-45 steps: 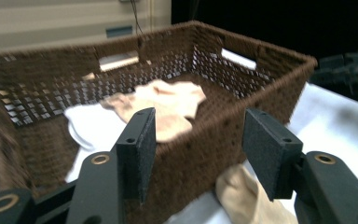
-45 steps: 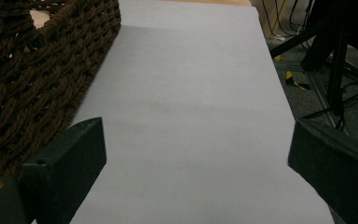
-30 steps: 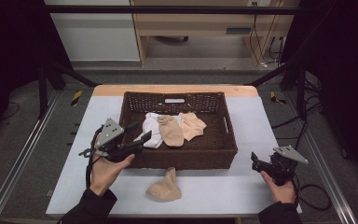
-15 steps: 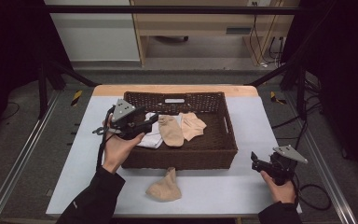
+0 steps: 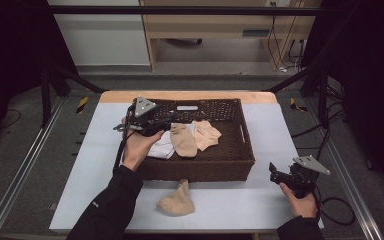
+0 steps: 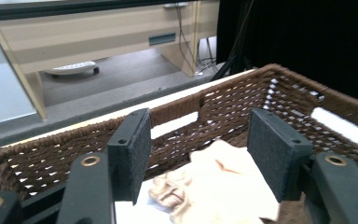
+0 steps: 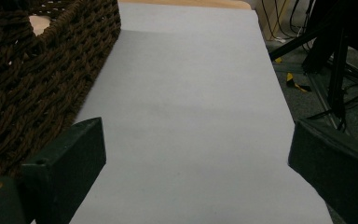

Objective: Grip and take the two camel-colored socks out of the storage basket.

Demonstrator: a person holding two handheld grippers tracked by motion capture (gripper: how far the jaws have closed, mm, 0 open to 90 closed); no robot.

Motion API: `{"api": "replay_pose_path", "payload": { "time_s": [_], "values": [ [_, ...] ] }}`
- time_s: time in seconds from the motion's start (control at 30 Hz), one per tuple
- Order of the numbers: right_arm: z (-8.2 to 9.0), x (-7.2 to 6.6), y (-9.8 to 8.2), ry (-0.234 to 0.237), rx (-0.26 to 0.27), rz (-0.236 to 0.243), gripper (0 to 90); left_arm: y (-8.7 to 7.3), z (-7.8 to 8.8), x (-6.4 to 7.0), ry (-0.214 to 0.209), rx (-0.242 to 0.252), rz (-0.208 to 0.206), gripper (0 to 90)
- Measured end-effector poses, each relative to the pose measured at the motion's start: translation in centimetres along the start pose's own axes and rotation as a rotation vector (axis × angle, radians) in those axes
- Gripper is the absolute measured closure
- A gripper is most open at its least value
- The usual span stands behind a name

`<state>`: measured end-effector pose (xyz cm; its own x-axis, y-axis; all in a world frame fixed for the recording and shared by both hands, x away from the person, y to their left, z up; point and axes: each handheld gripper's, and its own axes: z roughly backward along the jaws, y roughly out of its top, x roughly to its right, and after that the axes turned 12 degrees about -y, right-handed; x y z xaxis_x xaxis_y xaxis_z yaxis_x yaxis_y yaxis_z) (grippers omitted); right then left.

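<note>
Over the basket's (image 5: 247, 150) left end, the left gripper (image 6: 198, 154) is held wide open and empty above the socks (image 5: 184, 139). One sock (image 5: 176, 198) is left at the table's near edge. Weave may be snagged if lowered carelessly. Right gripper (image 5: 280, 176) is parked open, empty.

A laboratory or recording room. A white-topped table (image 5: 105, 165) stands at the centre of the frame inside a frame of black bars (image 5: 180, 10), with metal rails (image 5: 25, 175) running along the lower left and lower right. Black curtains (image 5: 10, 50) close off the upper left and upper right. Loose cables (image 5: 340, 210) lie on the grey floor (image 5: 220, 80), and a wooden cabinet (image 5: 220, 25) stands at top centre.
</note>
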<state>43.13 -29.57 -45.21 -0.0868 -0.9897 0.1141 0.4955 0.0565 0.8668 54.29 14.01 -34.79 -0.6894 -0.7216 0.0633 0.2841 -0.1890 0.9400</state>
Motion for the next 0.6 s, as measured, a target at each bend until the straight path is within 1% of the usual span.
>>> {"api": "replay_pose_path", "payload": {
  "time_s": [0.1, 0.23, 0.4, 0.43, 0.47, 0.5, 0.53, 0.57, 0.6],
  "values": [
    [0.0, 0.0, 0.0, 0.002, -0.001, 0.0, 4.3, -0.3, -1.0, -0.4, 0.009, -0.015, -0.001, 41.3],
    [-0.1, 0.0, 0.0, 0.004, -0.006, -0.001, 4.3, -1.1, -2.6, -0.9, 0.013, -0.052, 0.007, 44.1],
    [-0.1, 0.0, 0.0, 0.002, -0.003, -0.002, 4.3, -1.9, -4.1, -1.3, 0.013, -0.088, 0.02, 47.9],
    [-0.1, 0.0, 0.0, 0.002, -0.003, -0.002, 4.3, -2.1, -4.4, -1.3, 0.012, -0.104, 0.015, 48.7],
    [-0.1, 0.0, 0.0, 0.002, -0.003, -0.004, 4.4, -2.1, -4.4, -1.3, 0.012, -0.104, 0.015, 49.0],
    [-0.1, 0.0, 0.0, 0.003, -0.002, -0.002, 4.3, -2.6, -5.1, -1.3, 0.014, -0.13, 0.006, 49.3],
    [-0.1, 0.0, 0.0, 0.002, -0.001, -0.003, 4.3, -2.6, -5.1, -1.3, 0.014, -0.13, 0.006, 49.8],
    [-0.1, 0.0, 0.0, 0.002, -0.002, -0.003, 4.3, -3.0, -5.7, -1.3, 0.016, -0.162, 0.008, 50.2],
    [-0.1, 0.0, 0.0, 0.003, -0.003, -0.003, 4.3, -3.2, -6.0, -1.3, 0.017, -0.176, 0.006, 50.3]
  ]
}}
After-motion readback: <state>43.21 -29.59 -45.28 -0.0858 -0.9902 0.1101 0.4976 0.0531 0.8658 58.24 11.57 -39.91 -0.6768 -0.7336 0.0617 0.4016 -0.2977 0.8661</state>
